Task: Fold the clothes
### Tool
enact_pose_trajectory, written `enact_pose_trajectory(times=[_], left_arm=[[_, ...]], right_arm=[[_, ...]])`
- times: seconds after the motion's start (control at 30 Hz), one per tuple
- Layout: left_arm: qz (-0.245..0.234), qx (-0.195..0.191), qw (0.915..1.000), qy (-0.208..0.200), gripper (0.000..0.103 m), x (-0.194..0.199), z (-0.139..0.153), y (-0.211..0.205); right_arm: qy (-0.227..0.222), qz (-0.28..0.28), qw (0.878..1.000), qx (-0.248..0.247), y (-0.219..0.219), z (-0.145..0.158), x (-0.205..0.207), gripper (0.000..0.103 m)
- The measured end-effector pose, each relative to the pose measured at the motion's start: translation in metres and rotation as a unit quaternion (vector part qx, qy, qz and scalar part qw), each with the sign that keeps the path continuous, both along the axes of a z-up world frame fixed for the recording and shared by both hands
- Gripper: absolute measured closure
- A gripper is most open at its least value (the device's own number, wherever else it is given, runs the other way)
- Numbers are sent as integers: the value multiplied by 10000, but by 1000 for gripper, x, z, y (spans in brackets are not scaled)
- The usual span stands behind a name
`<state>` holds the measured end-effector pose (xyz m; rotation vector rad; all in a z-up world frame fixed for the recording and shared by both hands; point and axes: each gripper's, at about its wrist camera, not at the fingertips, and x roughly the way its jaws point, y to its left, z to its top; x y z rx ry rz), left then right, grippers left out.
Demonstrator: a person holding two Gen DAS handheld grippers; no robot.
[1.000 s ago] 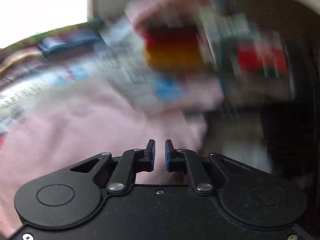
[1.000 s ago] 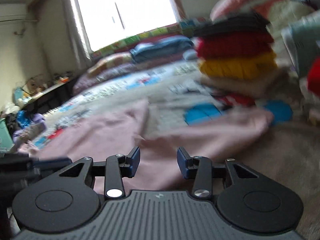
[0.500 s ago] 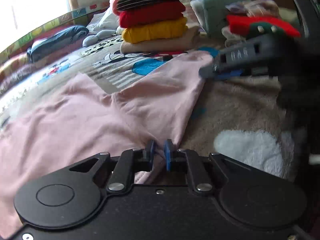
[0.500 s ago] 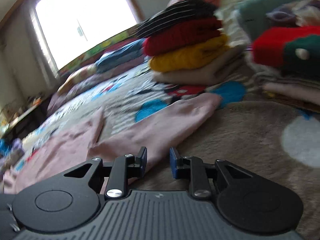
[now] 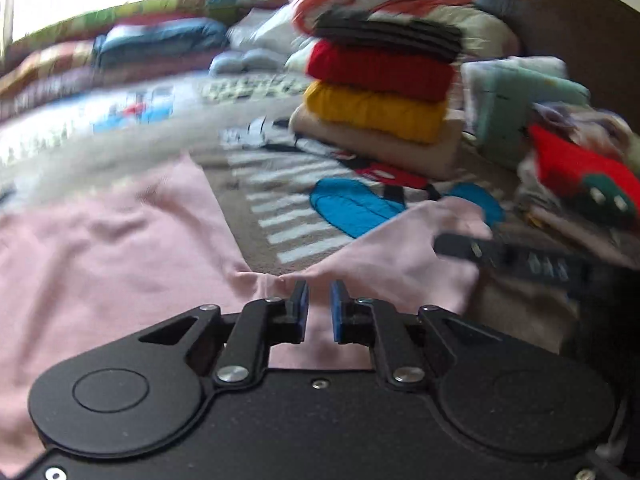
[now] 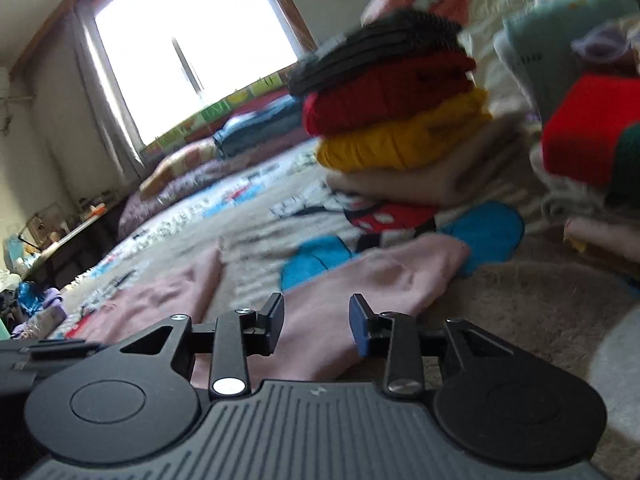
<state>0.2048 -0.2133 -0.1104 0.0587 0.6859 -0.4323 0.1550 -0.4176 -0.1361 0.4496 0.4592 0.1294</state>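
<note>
While the pink shirt lies spread on the blanket, the left gripper has its jaws clenched on a bunched fold of it, cloth puckered at the tips. The right gripper hovers over the sleeve; its jaws have just been opening, pads clear of the fabric. A folded stack, striped, red, yellow, beige, sits beyond the sleeve's end.
</note>
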Motion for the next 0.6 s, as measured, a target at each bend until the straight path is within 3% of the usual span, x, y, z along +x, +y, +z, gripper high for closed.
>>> enact_pose_trajectory(times=[0.07,0.13,0.23,0.33,0.43,0.5,0.53,0.6], left_arm=[[-46,274,9991,306,95,14,-13,-11],[-65,477,9984,297,94,15,-4,-19],[3,209,9997,161,94,16,13,-24],[-98,374,9983,440,94,28,-8,-40],[-214,582,9980,126,93,16,-3,-45],[-226,279,9993,-98,85,-1,7,-36],[-216,242,9993,-190,72,-11,8,-33],[-330,433,9983,-190,69,-29,-1,-34]], right_arm=[[230,-202,9994,166,-6,-8,4,66],[217,-337,9987,319,-12,-11,2,66],[192,-378,9978,516,-17,-15,2,66],[136,-423,9963,735,-22,-19,1,66],[98,-514,9935,1012,-30,-23,0,67],[66,-589,9912,1181,-35,-25,-1,67],[45,-613,9907,1212,-36,-26,-2,67],[3,-660,9897,1274,-37,-27,-3,67]])
